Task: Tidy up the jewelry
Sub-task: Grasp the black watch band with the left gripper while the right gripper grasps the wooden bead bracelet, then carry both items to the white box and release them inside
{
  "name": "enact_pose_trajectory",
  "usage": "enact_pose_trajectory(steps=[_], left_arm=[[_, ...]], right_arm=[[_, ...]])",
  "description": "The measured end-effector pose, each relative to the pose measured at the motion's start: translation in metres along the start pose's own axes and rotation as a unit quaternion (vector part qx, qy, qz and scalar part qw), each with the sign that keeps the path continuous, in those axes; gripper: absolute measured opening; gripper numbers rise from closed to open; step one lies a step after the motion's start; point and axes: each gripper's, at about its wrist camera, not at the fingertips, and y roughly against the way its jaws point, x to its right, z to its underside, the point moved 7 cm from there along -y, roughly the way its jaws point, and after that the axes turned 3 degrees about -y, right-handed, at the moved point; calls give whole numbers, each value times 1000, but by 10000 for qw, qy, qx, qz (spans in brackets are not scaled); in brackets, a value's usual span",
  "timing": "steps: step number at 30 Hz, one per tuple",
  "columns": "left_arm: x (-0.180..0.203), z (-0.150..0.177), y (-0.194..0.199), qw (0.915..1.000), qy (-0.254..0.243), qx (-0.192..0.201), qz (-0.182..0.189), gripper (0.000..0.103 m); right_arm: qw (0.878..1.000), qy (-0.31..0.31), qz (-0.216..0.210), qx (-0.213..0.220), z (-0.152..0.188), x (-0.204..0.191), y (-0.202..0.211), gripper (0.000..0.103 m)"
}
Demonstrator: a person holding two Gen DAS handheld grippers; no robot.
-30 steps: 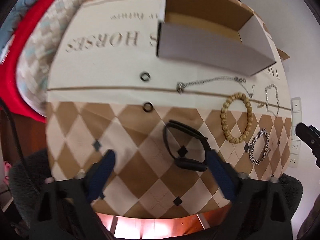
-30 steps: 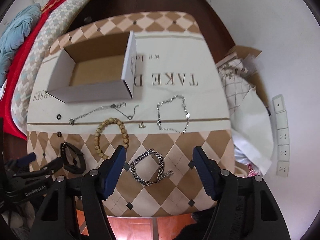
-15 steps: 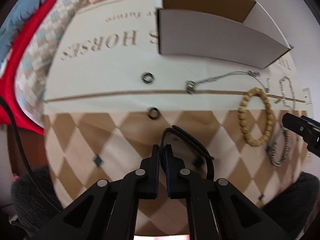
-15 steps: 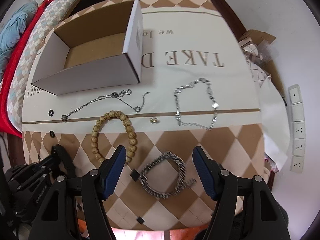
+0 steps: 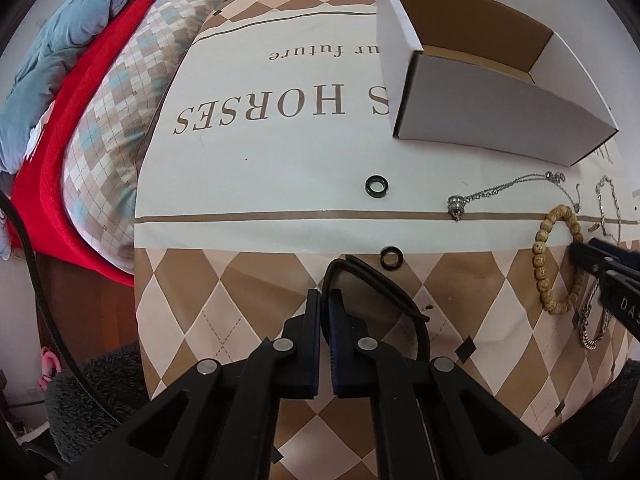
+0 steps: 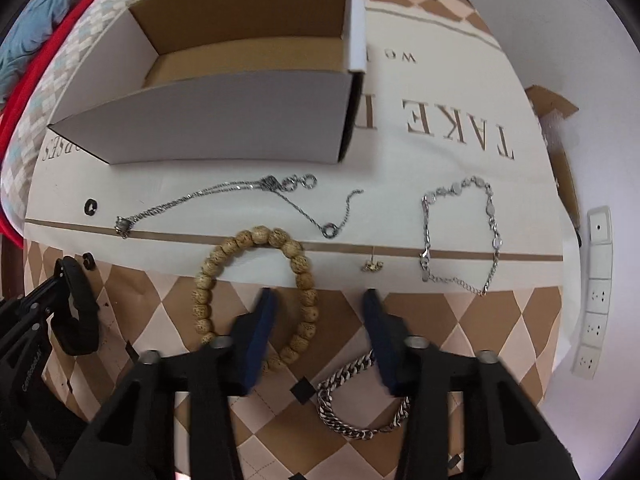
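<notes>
Tablecloth [image 6: 440, 92] bears cardboard box [image 6: 224, 120] (interior bare).

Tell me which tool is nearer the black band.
Left. The left tool is shut on the black band; the right tool is off to its side, over the bead bracelet.
</notes>
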Motion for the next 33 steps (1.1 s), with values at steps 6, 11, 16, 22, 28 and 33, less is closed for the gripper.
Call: enact_pose_trajectory(steps=[6, 11, 16, 22, 28, 33], left_arm=[[-16, -16, 6, 9994, 113, 151, 291, 0], [-26, -24, 31, 9980, 194, 388, 460, 0], [-36, -37, 54, 9963, 188, 673, 491, 0], [-42, -63, 86, 9932, 147, 1068, 446, 0], [-34, -97, 119, 9884, -21, 1468, 377, 0], [-22, -128, 140, 9838, -156, 1739, 408, 0]], right_arm=[[9989, -324, -328, 64, 2, 8, 5, 9], [9954, -560, -656, 422, 2, 13, 39, 9], [9922, -590, -830, 725, -3, 14, 76, 9], [9869, -617, -978, 1124, -36, 20, 114, 9], [9787, -616, -1119, 1608, -64, 27, 163, 9], [9735, -578, -1208, 1855, -95, 29, 191, 9]])
